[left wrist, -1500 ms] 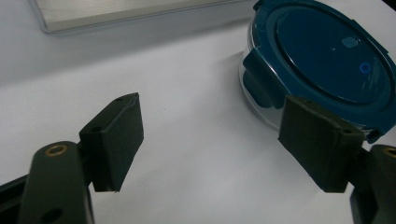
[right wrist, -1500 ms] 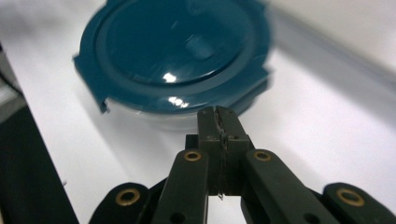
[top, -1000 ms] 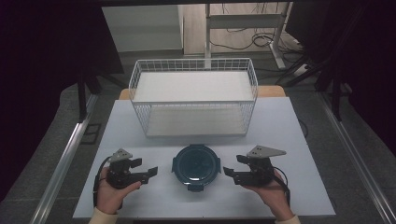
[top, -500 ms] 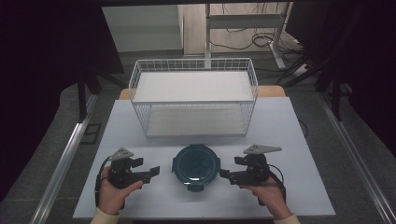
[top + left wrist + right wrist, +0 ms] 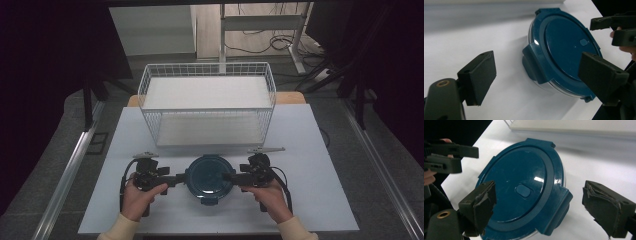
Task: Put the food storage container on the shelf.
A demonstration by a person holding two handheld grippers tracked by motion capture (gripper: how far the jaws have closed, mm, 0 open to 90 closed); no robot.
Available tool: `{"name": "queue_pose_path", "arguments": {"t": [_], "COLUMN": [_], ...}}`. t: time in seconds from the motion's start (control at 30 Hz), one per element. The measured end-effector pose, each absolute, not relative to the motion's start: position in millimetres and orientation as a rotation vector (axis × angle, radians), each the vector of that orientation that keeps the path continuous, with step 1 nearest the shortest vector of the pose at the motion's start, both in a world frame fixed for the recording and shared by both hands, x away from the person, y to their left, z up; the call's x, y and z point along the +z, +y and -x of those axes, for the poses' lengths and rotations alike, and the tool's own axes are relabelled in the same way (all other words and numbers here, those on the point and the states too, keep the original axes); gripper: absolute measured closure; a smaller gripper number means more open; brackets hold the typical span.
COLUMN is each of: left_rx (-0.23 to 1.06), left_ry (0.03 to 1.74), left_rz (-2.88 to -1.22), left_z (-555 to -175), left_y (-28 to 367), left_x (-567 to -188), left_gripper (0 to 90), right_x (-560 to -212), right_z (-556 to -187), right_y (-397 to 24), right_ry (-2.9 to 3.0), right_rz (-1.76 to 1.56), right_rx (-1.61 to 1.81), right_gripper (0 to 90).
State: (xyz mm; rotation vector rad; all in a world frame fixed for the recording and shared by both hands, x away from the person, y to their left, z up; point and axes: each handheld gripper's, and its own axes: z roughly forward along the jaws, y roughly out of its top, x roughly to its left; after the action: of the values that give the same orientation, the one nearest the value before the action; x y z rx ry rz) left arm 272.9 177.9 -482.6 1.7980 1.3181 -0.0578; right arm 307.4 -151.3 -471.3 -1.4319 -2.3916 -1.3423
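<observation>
A round clear container with a dark blue clip-on lid sits near the front of the white table. My left gripper reaches its left side and my right gripper its right side. In the left gripper view the lid's side clip lies between the spread jaws of the left gripper, untouched by the pads. In the right gripper view the opposite clip sits between the spread jaws of the right gripper, also untouched. Both pairs of jaws have just been opening. Both grippers are open.
A white wire basket with a white floor stands behind the container at the table's back. The white table ends in edges left, right and front. Dark floor, metal rails and cables surround it.
Both hands have moved inward to the container's two sides. Both pairs of jaws have spread wider and now straddle the lid's side clips.
</observation>
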Motion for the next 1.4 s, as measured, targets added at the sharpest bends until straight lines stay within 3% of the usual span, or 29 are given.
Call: {"name": "queue_pose_path", "arguments": {"t": [0.63,0.87,0.97,1.03,1.27,1.4], "left_rx": [-0.322,-0.351,-0.393,-0.411,-0.418,-0.436], "left_ry": [1.320,1.337,1.329,1.307,1.343,1.337], "left_rz": [-1.726,-1.736,-1.726,-1.731,-1.701,-1.651], "left_z": [-292,-295,-296,-295,-294,-290], "left_y": [162,156,154,152,152,158], "left_x": [-510,-519,-522,-522,-521,-521], "left_gripper": [15.3,15.8,16.9,22.3,23.4,31.6], "right_x": [-504,-509,-511,-512,-509,-508], "right_z": [-315,-315,-315,-315,-313,-309], "right_y": [-144,-142,-141,-141,-144,-148], "right_ry": [-2.244,-2.194,-2.153,-2.120,-2.097,-2.093], "right_rz": [1.490,1.476,1.474,1.478,1.520,1.514], "right_rx": [-1.238,-1.220,-1.218,-1.213,-1.221,-1.262], "right_gripper": [10.7,10.4,13.5,14.2,21.9,25.4]}}
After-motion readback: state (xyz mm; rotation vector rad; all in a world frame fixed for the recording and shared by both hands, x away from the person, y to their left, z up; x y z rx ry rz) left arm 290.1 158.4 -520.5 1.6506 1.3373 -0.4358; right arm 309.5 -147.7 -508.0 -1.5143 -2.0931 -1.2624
